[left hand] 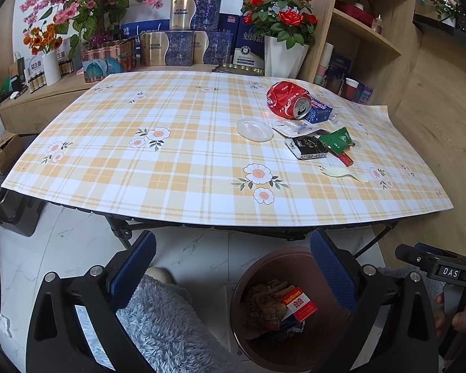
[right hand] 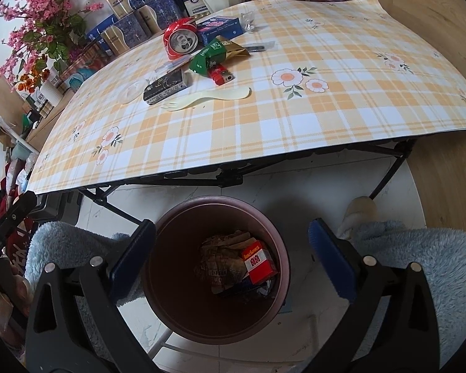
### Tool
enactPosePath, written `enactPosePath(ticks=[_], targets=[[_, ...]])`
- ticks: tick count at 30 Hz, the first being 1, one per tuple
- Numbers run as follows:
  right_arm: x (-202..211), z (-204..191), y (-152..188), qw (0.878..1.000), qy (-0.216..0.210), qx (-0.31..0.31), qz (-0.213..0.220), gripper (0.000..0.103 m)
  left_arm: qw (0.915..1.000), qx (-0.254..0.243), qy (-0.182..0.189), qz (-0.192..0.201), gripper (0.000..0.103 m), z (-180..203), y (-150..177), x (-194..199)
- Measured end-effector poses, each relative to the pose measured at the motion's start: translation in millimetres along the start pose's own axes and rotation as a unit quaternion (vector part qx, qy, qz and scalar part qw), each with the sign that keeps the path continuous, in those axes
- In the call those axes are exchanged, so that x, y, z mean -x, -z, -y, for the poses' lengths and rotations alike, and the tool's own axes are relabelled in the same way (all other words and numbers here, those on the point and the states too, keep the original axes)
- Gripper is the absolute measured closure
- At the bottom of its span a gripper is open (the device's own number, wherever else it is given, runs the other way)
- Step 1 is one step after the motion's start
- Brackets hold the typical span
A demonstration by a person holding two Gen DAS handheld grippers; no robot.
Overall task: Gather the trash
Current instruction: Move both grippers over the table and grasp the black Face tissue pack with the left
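A brown trash bin (right hand: 171,214) stands on the floor below the table's near edge; inside lie crumpled wrappers and a red and white cigarette pack (right hand: 259,261). My right gripper (right hand: 231,248) hangs open over the bin with nothing between its blue pads. My left gripper (left hand: 233,264) is open and empty too, beside the bin (left hand: 258,261). Trash lies on the checked tablecloth (left hand: 177,130): a crushed red can (left hand: 287,99), a blue box (left hand: 318,110), a clear lid (left hand: 254,129), a black pack (left hand: 307,147), a green wrapper (left hand: 338,138), a red lighter (right hand: 220,74) and a pale plastic spork (right hand: 208,96).
Gift boxes (left hand: 183,43), flower pots (left hand: 282,52) and a white vase (left hand: 51,66) line the back of the table. A wooden shelf (left hand: 366,31) stands at the right. The person's fluffy blue legs (right hand: 419,264) flank the bin. Folding table legs (right hand: 226,180) run just behind it.
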State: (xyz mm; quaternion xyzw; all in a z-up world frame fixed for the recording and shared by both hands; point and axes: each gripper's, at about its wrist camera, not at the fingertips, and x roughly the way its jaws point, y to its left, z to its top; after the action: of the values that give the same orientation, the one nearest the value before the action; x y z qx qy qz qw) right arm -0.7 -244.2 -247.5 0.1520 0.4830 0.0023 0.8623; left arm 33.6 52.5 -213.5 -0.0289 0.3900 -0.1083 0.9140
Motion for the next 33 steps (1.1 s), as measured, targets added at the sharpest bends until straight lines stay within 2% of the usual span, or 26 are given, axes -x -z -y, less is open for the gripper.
enactPosePath(ticks=[6, 12, 17, 21, 25, 29, 33], targets=[[0, 0, 0, 1.0, 0.002, 0.0, -0.002, 0.006, 1.0, 0.002, 0.001, 0.005, 0.006, -1, 0, 1], [0, 1, -5, 1.0, 0.001, 0.008, 0.01, 0.006, 0.9996, 0.028, -0.001, 0.004, 0.006, -11, -2, 0], [2, 2, -17, 0.999, 0.016, 0.038, 0.026, 0.006, 0.9991, 0.037, 0.0, -0.018, 0.006, -14, -5, -9], [3, 8, -32, 0.998, -0.001, 0.045, 0.036, 0.006, 0.9981, 0.042, 0.014, -0.044, 0.006, -11, -14, -22], [8, 13, -51, 0.996, -0.026, 0.051, 0.064, 0.006, 0.9963, 0.043, 0.042, -0.061, 0.006, 3, -32, -42], [8, 16, -70, 0.993, 0.006, 0.073, 0.09, 0.006, 0.992, 0.06, 0.076, -0.081, 0.006, 28, -59, -72], [1, 32, -86, 0.995, -0.003, 0.053, 0.087, 0.006, 0.9893, 0.063, 0.089, -0.098, 0.006, 59, -84, -110]])
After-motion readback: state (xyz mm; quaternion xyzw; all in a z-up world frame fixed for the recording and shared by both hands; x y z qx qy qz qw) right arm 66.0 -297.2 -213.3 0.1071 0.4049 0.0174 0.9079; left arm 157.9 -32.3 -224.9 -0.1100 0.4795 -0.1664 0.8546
